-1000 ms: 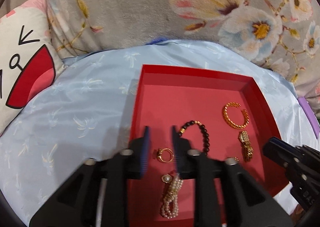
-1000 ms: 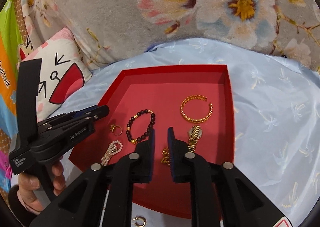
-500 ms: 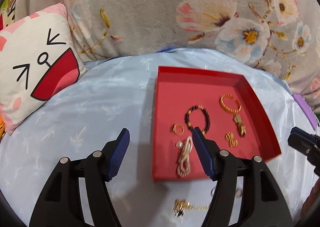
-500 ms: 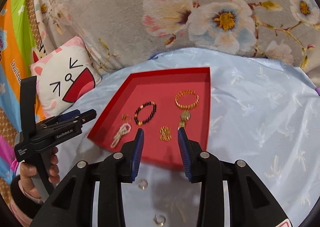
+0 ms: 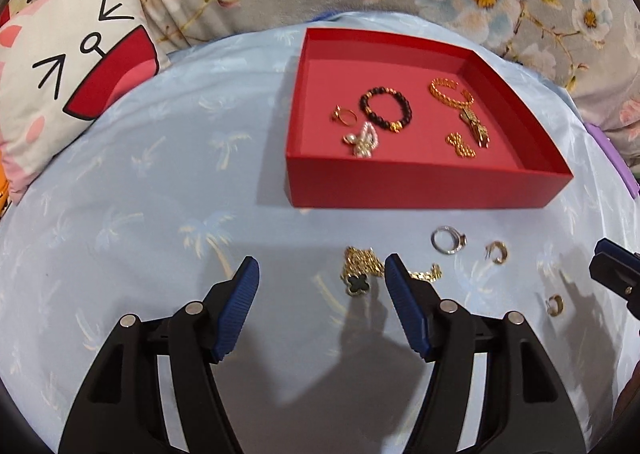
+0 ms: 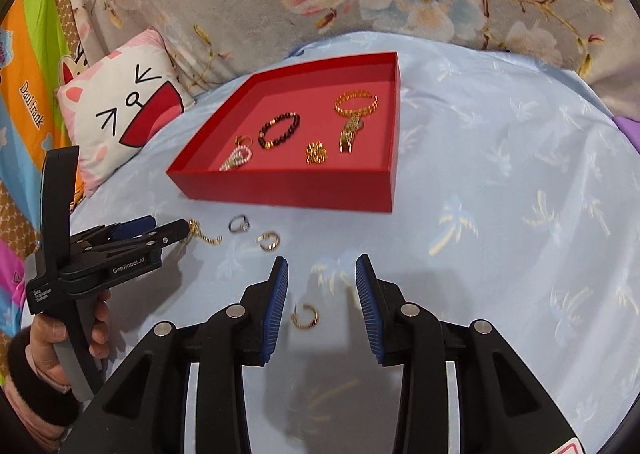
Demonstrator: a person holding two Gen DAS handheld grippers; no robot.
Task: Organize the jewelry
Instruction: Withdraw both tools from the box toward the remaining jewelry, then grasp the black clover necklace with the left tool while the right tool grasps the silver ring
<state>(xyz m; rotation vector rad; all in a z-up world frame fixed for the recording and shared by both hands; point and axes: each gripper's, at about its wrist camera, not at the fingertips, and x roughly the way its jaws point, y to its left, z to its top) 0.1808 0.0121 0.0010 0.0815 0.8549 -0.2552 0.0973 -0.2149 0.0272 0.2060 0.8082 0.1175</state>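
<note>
Pickup step: both grippers released, holding nothing. Left gripper (image 5: 318, 280) hovers by clover necklace (image 5: 360, 274); right gripper (image 6: 322, 284) by gold hoop (image 6: 306, 316), both on bedsheet (image 5: 160, 194) outside red tray (image 5: 420, 184). Next: lower, straddle, clench.

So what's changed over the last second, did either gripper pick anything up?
No. Both grippers pulled back out of the red tray and opened: the left gripper now hangs by the clover necklace, the right gripper by a gold hoop earring. Neither holds anything. The tray's jewelry lies unmoved.
</note>
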